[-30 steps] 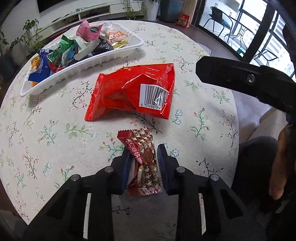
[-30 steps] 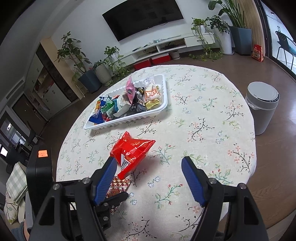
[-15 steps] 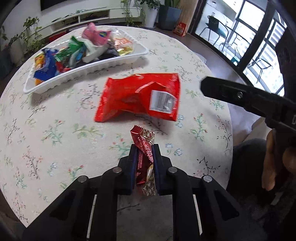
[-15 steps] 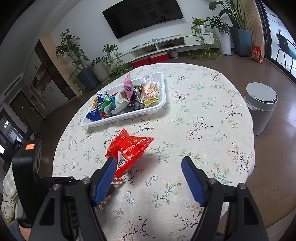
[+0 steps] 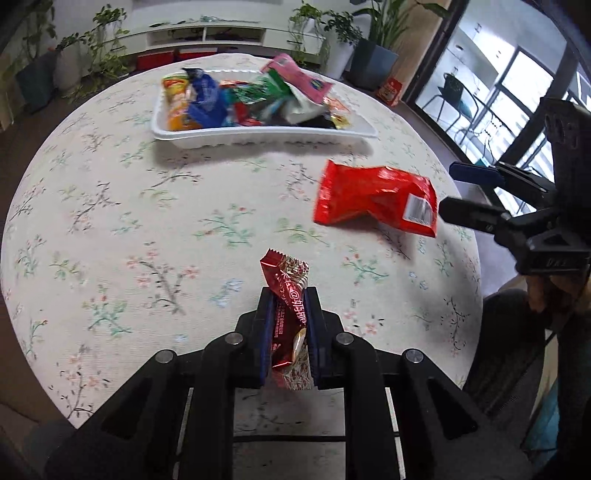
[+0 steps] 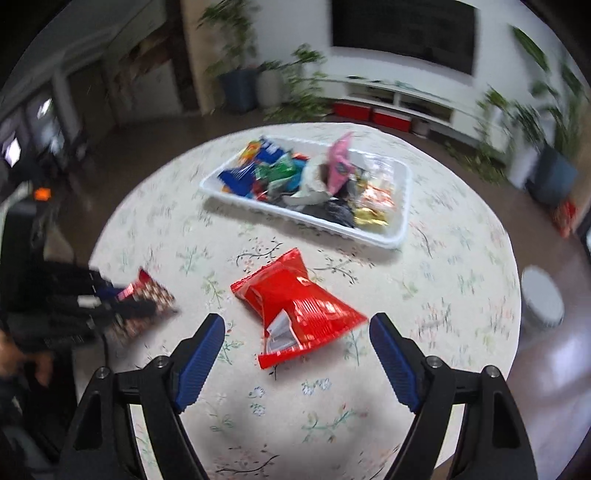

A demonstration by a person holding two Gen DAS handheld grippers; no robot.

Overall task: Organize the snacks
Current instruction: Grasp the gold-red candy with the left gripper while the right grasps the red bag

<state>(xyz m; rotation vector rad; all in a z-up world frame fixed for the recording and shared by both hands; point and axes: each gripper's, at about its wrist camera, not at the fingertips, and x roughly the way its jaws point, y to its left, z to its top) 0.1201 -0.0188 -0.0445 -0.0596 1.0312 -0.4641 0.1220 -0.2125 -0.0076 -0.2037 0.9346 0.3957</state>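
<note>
My left gripper (image 5: 290, 295) is shut on a small dark red candy packet (image 5: 289, 291) and holds it above the round floral table (image 5: 129, 229). A large red snack bag (image 5: 375, 199) lies flat on the table to the right. My right gripper (image 6: 297, 332) is open and empty, just above the red bag (image 6: 295, 306). A white tray (image 5: 258, 137) full of mixed snacks stands at the far side; it also shows in the right wrist view (image 6: 400, 236). The left gripper with the packet (image 6: 147, 299) shows at the left of the right wrist view.
A grey bin (image 6: 543, 299) stands on the floor to the right of the table. Potted plants and a TV shelf (image 5: 207, 33) line the far wall. The table edge runs close under both grippers.
My left gripper has shut on the candy packet and lifted it off the table, swinging left. My right gripper has moved in over the red bag, still open.
</note>
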